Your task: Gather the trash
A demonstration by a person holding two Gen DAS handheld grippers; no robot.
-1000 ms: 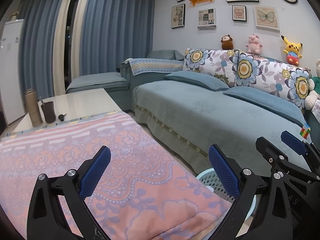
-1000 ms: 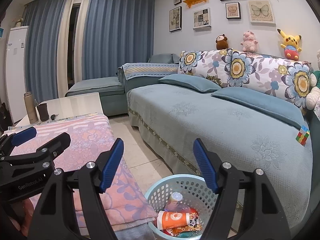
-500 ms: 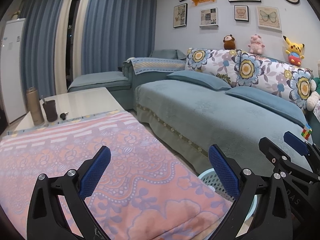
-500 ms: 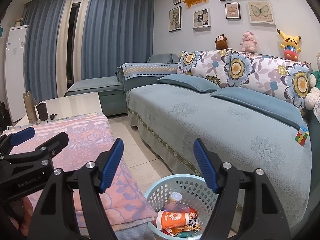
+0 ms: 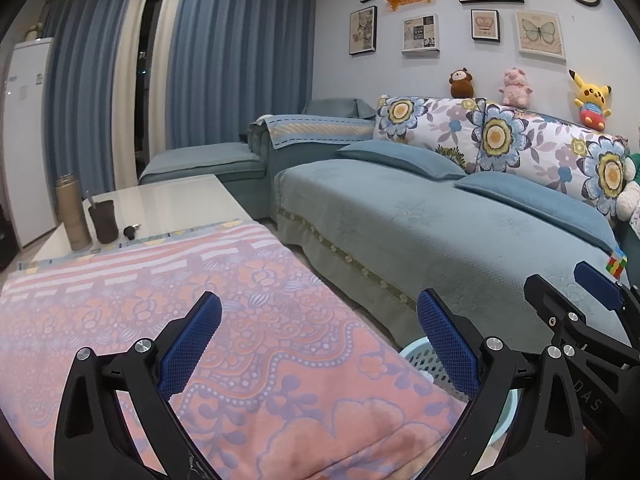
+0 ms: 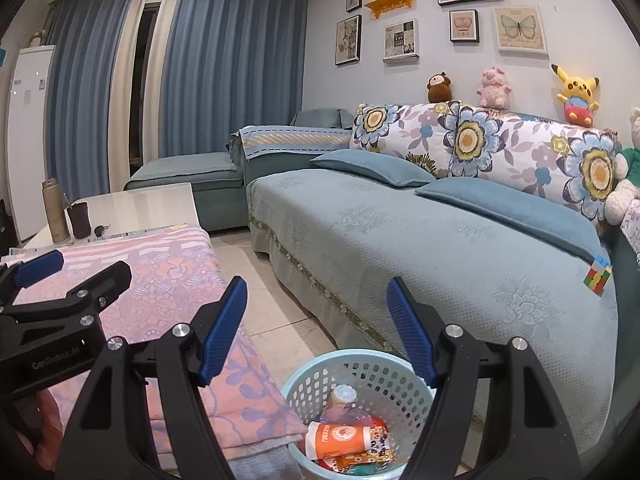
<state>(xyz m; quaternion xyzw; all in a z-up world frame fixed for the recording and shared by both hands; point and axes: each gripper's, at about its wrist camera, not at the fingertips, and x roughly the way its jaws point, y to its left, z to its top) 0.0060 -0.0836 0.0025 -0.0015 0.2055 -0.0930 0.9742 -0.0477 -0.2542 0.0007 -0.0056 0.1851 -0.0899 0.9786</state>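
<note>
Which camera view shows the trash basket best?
The right wrist view: the basket shows its open top, with a cup and wrappers inside. The left wrist view shows only part of its rim, behind the left gripper's fingers.

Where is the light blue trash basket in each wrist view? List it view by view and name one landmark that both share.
Left wrist: light blue trash basket at bottom right, only a sliver of rim behind the left gripper's right finger.
Right wrist: the basket at bottom centre, with trash inside.
Shared landmark: the Rubik's cube on the sofa's right end.
</note>
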